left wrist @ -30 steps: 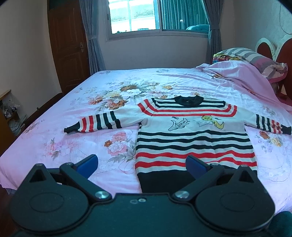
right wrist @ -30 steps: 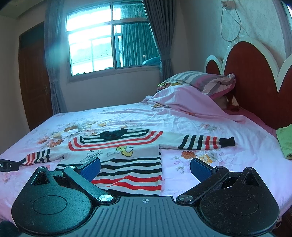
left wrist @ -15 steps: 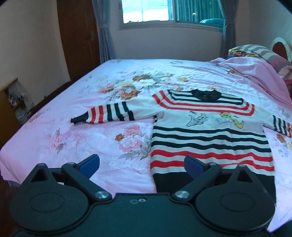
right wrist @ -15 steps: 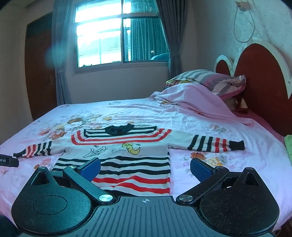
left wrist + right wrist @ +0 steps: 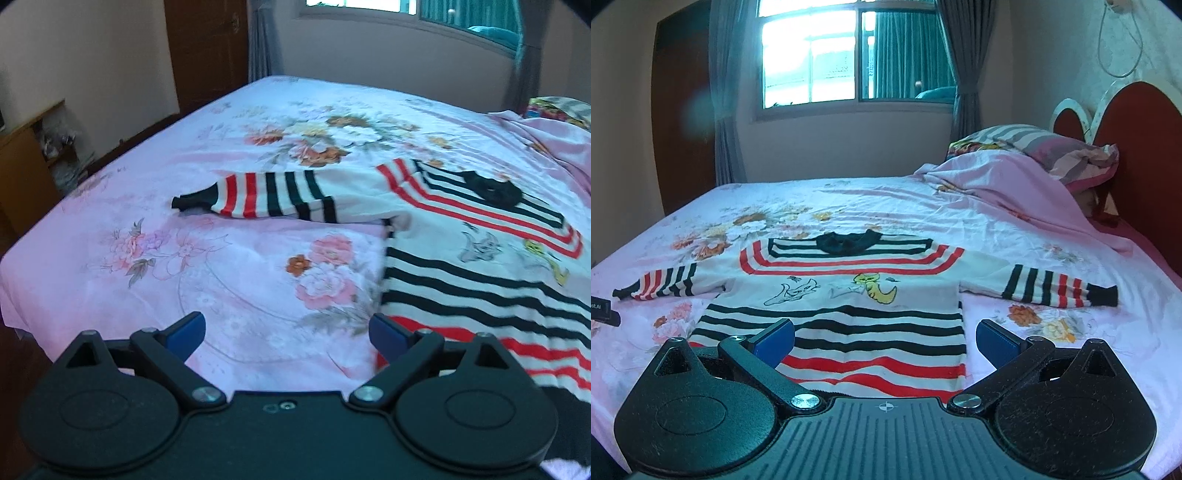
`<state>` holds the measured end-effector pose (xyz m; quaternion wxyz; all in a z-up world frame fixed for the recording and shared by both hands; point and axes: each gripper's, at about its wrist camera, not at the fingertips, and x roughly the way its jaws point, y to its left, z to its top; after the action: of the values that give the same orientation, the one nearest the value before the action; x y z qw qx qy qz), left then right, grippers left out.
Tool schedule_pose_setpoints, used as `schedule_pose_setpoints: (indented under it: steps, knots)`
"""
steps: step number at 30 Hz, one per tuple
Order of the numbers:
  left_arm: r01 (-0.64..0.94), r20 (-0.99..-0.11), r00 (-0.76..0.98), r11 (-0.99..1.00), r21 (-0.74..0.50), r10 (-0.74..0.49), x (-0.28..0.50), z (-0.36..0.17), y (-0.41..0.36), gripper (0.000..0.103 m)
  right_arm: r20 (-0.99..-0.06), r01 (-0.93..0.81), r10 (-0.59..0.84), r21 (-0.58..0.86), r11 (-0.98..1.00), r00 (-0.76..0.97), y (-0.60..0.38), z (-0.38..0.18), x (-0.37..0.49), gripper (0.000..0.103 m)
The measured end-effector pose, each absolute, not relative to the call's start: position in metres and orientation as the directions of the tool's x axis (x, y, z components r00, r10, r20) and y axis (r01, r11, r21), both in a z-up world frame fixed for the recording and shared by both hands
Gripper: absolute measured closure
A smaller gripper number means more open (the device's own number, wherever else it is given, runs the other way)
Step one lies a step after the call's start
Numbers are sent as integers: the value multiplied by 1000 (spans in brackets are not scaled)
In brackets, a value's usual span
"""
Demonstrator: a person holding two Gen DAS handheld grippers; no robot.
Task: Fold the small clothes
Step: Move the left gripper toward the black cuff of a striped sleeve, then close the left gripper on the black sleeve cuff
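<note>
L gripper point(image 5: 286, 330) is hanging over the pink floral bedsheet point(image 5: 229, 266), jaws wide w/ nothing between them; they've just been closing a bit. The striped sweater point(image 5: 461, 258) is lying flat, its body just right of the gripper's right finger, its hem edge right beside that pad; 1 sleeve point(image 5: 273, 195) is stretching out ahead & slightly left of it. R gripper point(image 5: 884, 341) is also standing wide & empty, hovering over the sweater's lower stripes, w/ the hem under & between its 2 fingers; collar point(image 5: 847, 242) is straight ahead, other sleeve point(image 5: 1049, 286) ahead-right. Pillow point(image 5: 1045, 147) & headboard point(image 5: 1137, 155) are sitting far right.
</note>
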<state>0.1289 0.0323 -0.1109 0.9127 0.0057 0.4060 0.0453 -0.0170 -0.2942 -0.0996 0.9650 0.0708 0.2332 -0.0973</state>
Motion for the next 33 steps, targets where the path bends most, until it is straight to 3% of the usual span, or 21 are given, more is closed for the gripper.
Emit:
schedule_pose_setpoints:
  steps: [8, 20, 29, 33]
  knots:
    - [-129, -792, 605, 992, 2, 80, 178, -133, 58, 24, -495, 195, -125, 92, 976, 860, -291, -111, 19, 0]
    - [-221, -840, 538, 973, -62, 68, 250, -171, 94, 25, -526, 172, -103, 84, 981, 844, -286, -128, 69, 0]
    - [-293, -865, 501, 945, -142, 25, 308, -200, 124, 46, -563, 145, -74, 82, 986, 823, -280, -146, 109, 0]
    - [-361, -864, 503, 910, -202, 8, 326, -211, 141, 47, -578, 142, -68, 84, 986, 813, -280, -154, 124, 0]
